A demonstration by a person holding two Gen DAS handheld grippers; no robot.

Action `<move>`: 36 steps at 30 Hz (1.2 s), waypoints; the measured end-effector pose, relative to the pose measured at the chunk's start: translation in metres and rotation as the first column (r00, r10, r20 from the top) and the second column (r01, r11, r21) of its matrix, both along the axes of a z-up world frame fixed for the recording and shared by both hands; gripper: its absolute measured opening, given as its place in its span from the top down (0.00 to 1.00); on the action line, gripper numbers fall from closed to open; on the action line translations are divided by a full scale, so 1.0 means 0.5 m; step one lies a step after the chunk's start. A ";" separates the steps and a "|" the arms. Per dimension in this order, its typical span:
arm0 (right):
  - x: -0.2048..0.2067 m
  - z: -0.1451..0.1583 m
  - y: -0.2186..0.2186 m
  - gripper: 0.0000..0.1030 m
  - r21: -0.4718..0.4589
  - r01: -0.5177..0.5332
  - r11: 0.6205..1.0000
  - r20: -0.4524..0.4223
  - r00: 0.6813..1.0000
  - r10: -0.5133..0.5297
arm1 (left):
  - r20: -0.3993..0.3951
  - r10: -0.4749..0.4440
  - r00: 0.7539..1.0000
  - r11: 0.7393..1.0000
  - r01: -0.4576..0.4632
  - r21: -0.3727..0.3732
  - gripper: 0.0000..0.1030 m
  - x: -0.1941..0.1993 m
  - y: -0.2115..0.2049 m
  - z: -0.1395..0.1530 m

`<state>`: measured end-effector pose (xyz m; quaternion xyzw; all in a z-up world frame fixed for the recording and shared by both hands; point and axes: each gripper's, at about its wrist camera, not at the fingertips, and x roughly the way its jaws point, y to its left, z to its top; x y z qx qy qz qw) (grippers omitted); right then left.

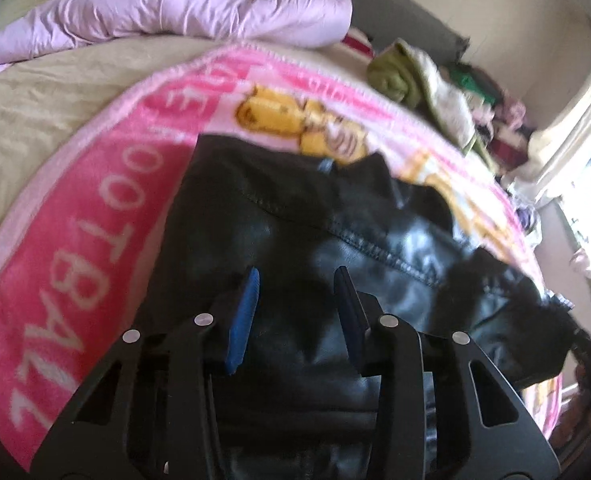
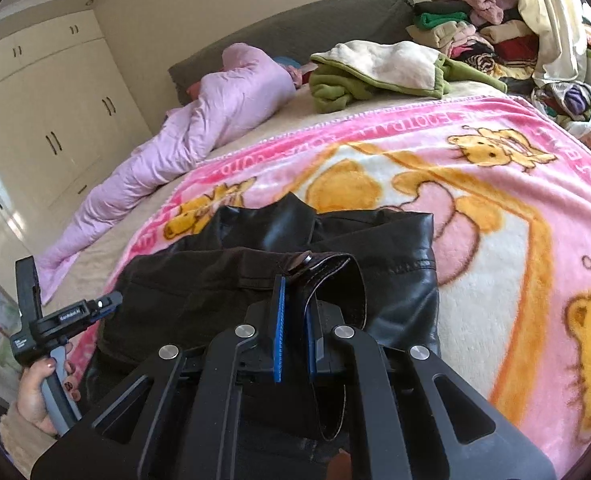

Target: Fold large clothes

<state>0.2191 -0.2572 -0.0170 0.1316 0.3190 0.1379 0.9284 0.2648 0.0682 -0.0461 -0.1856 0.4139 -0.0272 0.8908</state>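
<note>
A: The black jacket (image 2: 279, 264) lay on the near part of the pink blanket (image 2: 475, 200), collar toward the far side.

B: And the right gripper (image 2: 295, 340)?

A: Pinched tight on a strap-like edge of the jacket with a snap on it (image 2: 335, 280); the blue pads pressed the leather from both sides, and the strap looped up over the right pad.

B: The left gripper (image 1: 295, 304)?

A: Over the jacket's near left part in its own view, jaws partly apart. Leather showed between the pads, but I could not see them pressing it. From the right view the tool sat at the jacket's left edge, held by a hand (image 2: 39, 396).

B: Room to move?

A: Plenty on the right: the blanket ran bare out to its right edge. On the left, the blanket's edge was close beside the jacket, then beige sheet (image 1: 35, 120), then a lilac duvet (image 2: 215, 120) rolled along the bed's left side.

B: Far end?

A: Crowded. A green-and-cream garment (image 2: 375, 72) lay past the blanket's far edge, with folded clothes (image 2: 475, 32) stacked in the far right corner. A bag (image 2: 575, 108) at the far right edge held more fabric; what exactly, I could not tell.
</note>
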 end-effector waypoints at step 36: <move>-0.031 -0.077 0.152 0.80 -0.205 -0.177 0.963 -0.121 0.981 0.155 | -0.014 -0.242 0.970 0.954 0.240 0.181 0.68 -0.089 -0.142 -0.004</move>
